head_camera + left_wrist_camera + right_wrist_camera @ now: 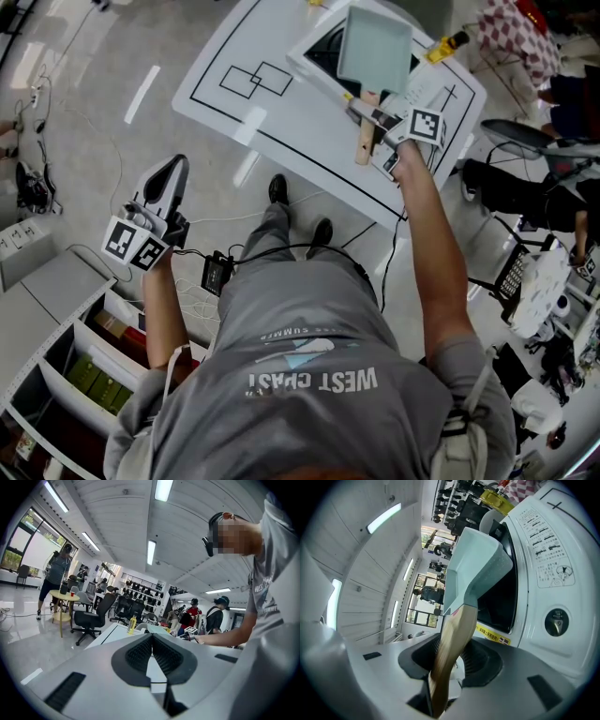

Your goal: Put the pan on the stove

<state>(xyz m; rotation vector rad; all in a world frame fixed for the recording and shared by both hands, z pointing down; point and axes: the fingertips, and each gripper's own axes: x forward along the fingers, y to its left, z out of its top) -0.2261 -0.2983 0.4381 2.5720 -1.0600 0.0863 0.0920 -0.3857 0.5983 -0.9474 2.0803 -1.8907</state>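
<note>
**Pan (375, 47) over the stove (322, 52), gripped by its handle (364, 145)**

Square and pale teal, the pan shows in the upper middle of the head view. It lies over the stove's black glass (506, 597), and the stove stands on the white counter (234, 94). Whether the pan's base touches the glass cannot be told. The right tongs (380, 122) are clamped on the wooden handle. In the right gripper view the handle runs down between the two pads, with the pan tilted beyond them. The left tongs (172, 169) hang at the left of the head view, over the floor (84, 84) and well apart from the counter. The left gripper view shows their jaws closed together with nothing between them.
</note>
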